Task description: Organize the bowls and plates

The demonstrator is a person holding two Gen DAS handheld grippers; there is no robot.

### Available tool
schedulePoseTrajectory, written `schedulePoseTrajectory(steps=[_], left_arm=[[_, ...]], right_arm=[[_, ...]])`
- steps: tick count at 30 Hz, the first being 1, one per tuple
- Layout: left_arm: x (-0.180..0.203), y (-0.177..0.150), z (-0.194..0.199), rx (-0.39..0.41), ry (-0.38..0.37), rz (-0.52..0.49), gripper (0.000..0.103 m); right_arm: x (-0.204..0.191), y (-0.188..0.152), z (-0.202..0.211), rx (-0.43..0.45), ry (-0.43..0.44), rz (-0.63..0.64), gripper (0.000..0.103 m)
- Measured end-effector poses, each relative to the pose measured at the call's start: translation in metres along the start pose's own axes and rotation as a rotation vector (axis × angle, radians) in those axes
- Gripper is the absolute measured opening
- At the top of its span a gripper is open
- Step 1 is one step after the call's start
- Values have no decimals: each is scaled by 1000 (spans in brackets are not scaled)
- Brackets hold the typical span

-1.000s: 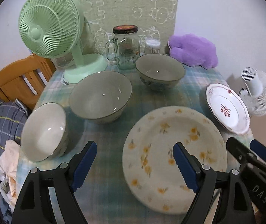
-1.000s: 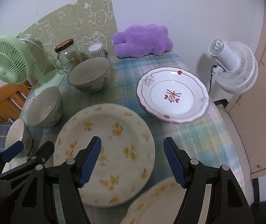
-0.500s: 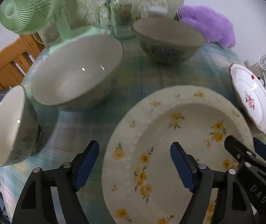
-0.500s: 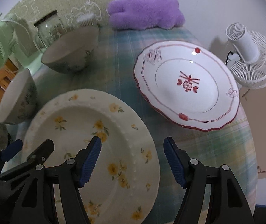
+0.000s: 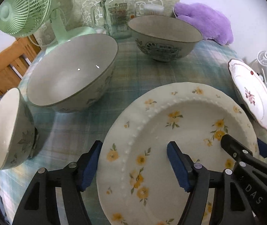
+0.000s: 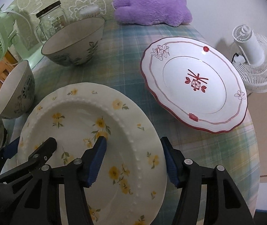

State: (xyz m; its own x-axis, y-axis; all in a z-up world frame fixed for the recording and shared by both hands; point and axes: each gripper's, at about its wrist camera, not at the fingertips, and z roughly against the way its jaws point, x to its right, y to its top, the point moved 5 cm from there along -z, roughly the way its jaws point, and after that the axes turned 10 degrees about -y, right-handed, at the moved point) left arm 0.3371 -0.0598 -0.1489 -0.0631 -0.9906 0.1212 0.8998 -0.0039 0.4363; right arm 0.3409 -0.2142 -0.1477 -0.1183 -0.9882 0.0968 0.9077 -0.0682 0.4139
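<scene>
The near edge of the yellow plate (image 5: 180, 131) ran off the bottom of both views, so you could not see how it sat under your grippers. The red plate (image 6: 195, 84) was cut by the right margin of the left view (only a tilted sliver showed there), and the small bowl (image 5: 7, 131) was clipped at the left. Print on the jar (image 5: 117, 11) was too small to read.

Your left gripper (image 5: 134, 166) stood with jaws wide apart, straddling the yellow plate's left rim: one pad outside the rim over the cloth (image 5: 133, 71), the other over the plate's well. Whether either pad touched the plate could not be told. Your right gripper (image 6: 134, 161) was likewise spread wide across the plate's right rim, holding nothing.

The yellow plate lay flat directly beneath both grippers, the red plate beyond it to the right, apart from it. The large bowl (image 5: 71, 73) stood just beside the small bowl, left of the plate; the far bowl (image 5: 164, 37) stood near the jar, with the green fan (image 5: 23, 9) and purple plush (image 6: 150, 7) behind.
</scene>
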Motion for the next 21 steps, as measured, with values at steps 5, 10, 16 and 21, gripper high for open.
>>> schedulePoseTrajectory(steps=[5, 10, 16, 21], left_arm=[[-16, -10, 7, -15, 12, 31, 72], [-33, -24, 16, -26, 26, 44, 72], [-35, -43, 22, -39, 16, 59, 73], [-36, -52, 26, -37, 7, 83, 72]], right_arm=[[-14, -7, 7, -11, 28, 15, 62], [-31, -18, 13, -24, 63, 38, 62], [-36, -29, 17, -43, 52, 62, 62], [-36, -41, 23, -51, 52, 69, 62]])
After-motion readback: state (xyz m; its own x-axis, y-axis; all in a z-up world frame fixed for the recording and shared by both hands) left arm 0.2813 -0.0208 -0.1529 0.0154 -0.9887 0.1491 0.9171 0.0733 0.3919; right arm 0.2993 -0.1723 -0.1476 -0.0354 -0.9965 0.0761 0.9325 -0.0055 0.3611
